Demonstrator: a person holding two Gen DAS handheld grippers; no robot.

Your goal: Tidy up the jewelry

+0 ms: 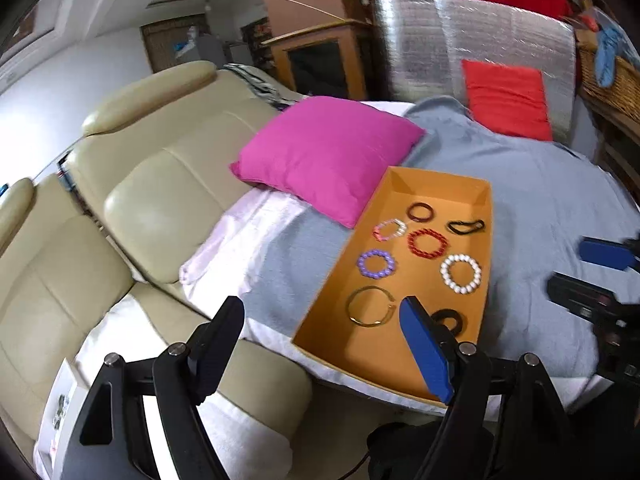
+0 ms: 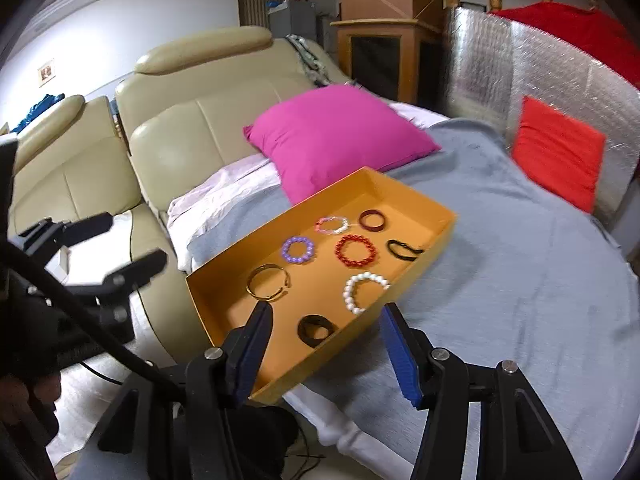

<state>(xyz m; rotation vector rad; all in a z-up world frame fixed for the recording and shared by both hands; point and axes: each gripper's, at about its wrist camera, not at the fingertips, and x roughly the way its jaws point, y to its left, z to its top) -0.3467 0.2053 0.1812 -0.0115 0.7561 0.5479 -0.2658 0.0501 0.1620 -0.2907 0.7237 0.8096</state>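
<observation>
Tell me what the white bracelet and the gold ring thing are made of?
White bracelet: round glossy beads, pearl-like, maybe plastic or glass; each catches a small highlight. Gold bangle: thin, open-ended hoop with a shiny yellow gleam, probably metal.

Cream leather sofa (image 2: 168, 152) on my left, white wall (image 2: 140, 32) behind it. Grey blanket (image 2: 520, 280) covers the bed ahead, magenta pillow (image 2: 340, 136) far on it. Red cushion (image 2: 560, 160) leans on silver foil panel (image 2: 500, 72) far right. Wooden cabinet (image 2: 380, 52) at back.
</observation>
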